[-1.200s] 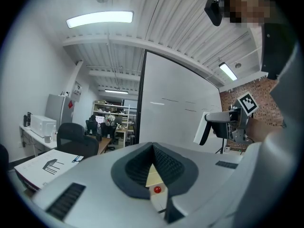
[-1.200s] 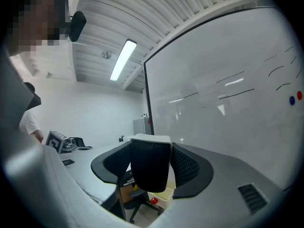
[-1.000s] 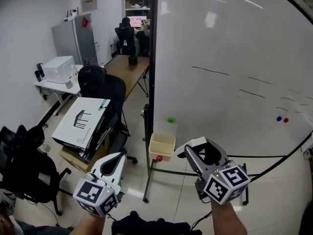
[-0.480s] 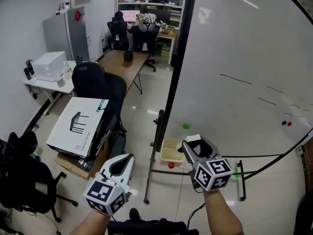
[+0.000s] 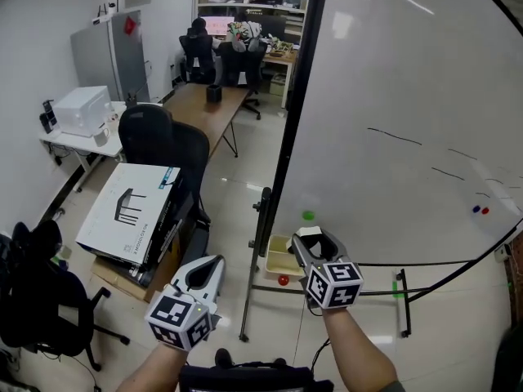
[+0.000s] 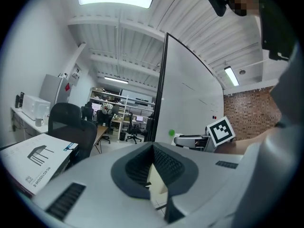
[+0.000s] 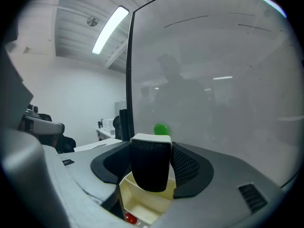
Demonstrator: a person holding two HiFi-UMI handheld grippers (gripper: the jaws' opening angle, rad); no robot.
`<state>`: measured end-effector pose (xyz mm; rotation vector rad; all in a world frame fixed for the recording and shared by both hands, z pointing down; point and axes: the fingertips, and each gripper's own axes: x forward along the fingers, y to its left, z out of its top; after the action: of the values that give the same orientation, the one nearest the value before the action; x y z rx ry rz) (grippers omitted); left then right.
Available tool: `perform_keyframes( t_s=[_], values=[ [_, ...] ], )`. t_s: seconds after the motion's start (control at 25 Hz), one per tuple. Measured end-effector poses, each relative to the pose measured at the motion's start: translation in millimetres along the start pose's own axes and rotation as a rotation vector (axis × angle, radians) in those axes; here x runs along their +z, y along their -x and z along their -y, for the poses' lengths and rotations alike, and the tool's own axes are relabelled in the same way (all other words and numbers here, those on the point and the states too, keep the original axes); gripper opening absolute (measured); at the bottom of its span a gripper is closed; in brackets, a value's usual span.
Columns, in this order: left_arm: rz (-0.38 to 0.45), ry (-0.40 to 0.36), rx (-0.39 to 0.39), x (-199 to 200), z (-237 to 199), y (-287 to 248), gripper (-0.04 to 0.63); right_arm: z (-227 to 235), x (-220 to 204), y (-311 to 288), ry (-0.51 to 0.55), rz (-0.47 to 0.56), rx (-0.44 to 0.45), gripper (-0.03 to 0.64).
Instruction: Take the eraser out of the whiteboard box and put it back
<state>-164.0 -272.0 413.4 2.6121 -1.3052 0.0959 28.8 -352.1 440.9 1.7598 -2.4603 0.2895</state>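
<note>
The whiteboard [image 5: 392,96] fills the right side. The cream whiteboard box [image 5: 275,259] sits at its lower left corner. The right gripper [image 5: 309,235] hovers just above the box, jaws clamped on the black-and-white eraser [image 7: 151,163]. The left gripper [image 5: 201,273], nearer and to the left, has its jaws closed together on nothing. A green magnet [image 5: 308,216] sits on the board above the box

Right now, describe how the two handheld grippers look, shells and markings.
The left gripper and right gripper are pale grey plastic shells with black ribbed pads inside. Each carries a white cube printed with black square markers at the hand end. The forearms show no sleeves.
</note>
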Motion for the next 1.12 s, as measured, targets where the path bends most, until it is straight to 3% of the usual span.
perform_keyframes(
  t_s=[0.2, 0.6, 0.76, 1.12],
  values=[
    [0.008, 0.010, 0.016, -11, 5, -15, 0.029, 4, -14, -12, -0.008, -0.032, 0.017, 0.284],
    [-0.008, 0.047, 0.005, -22, 0, -30, 0.029, 8, -42, -31, -0.032, -0.145, -0.032, 0.282],
    [-0.004, 0.008, -0.005, -17, -3, -39, 0.029, 8, -51, -37, -0.018, -0.211, -0.031, 0.282],
    [-0.016, -0.004, -0.035, -20, -7, -46, 0.029, 4, -75, -44, -0.025, -0.390, -0.012, 0.282]
  ],
)
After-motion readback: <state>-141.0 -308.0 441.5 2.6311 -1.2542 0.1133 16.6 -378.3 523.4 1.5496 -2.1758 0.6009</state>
